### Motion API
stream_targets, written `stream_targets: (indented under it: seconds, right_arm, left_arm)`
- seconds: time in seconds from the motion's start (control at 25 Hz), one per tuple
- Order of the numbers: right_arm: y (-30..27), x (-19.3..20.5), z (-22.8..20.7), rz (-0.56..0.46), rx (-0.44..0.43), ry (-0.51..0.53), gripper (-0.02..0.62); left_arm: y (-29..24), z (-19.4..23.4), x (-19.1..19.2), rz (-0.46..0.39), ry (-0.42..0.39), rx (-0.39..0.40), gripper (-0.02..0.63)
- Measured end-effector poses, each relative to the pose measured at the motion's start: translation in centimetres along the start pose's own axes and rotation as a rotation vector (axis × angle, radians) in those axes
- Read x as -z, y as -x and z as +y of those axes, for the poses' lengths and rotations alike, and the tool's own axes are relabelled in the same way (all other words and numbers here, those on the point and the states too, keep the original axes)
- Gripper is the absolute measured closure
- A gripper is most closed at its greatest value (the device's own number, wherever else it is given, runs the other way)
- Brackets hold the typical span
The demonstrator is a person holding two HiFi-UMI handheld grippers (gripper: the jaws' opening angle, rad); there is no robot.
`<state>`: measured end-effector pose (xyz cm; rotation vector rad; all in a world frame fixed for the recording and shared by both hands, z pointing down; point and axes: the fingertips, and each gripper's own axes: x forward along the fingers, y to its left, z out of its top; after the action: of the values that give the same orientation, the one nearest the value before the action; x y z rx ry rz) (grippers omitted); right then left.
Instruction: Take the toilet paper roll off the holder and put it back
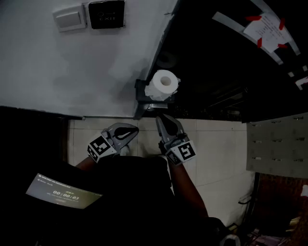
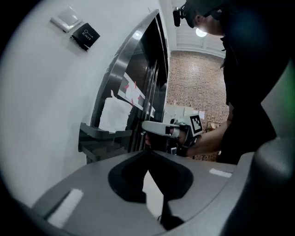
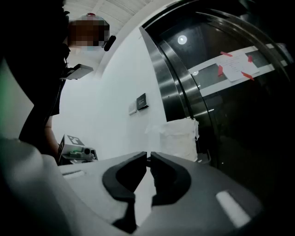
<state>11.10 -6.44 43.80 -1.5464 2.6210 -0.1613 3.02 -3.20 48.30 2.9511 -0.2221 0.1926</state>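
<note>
Roll (image 1: 162, 84) is sitting on end on the holder (image 1: 143, 93), which is fixed at the corner where the white wall (image 1: 72, 67) is meeting the dark door (image 1: 216, 62). From the head view I am looking down into its core, while the right gripper view is showing me its pale side instead.

My right gripper (image 1: 161, 119) is pointing at the holder from just below in the head view. It is near but not touching, with its jaws pressed together and nothing between them. My left gripper (image 1: 127, 133) is hanging beside it, farther from the roll and also clenched on nothing; its own view is showing the tips meeting.

That left view is catching the right gripper side-on against a brick wall (image 2: 193, 78), which no other view is giving me. Only the head view is taking in the tiled floor (image 1: 211, 144) and a lit screen (image 1: 62, 192) at lower left. A switch (image 1: 70, 19) and a black plate (image 1: 106, 14) are sitting on the wall.
</note>
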Motion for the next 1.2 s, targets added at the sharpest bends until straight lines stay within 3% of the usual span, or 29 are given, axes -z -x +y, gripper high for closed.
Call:
stream_targets:
  seconds: [0.2,0.32,0.44,0.6,0.8,1.2]
  right_arm:
    - [-1.1,-1.3,-1.8,-0.021,0.062,0.028,0.528]
    - [-1.8,-1.5,-2.9,-0.027,0.104,0.010,0.419]
    - [-2.3,-2.0,-4.1,-0.032,0.155,0.011,0.270]
    - [-3.5,-2.7,-5.2,-0.039,0.192,0.007,0.146]
    - [-5.3,-3.8,-5.8,-0.020,0.224,0.022,0.114]
    - [-8.0,-3.6,-7.2,0.058,0.269,0.039,0.110]
  left_arm:
    - [0.2,0.1,0.2,0.001,0.005,-0.006,0.603]
    - [0.4,0.1,0.5,0.003,0.009,-0.015,0.603]
    - [0.8,0.3,0.7,0.004,0.014,-0.026,0.603]
    - [1.1,0.5,0.7,0.004,0.019,-0.035,0.603]
    - [1.0,0.5,0.6,0.003,0.016,-0.028,0.603]
    - [0.8,0.9,0.7,0.006,0.019,-0.019,0.603]
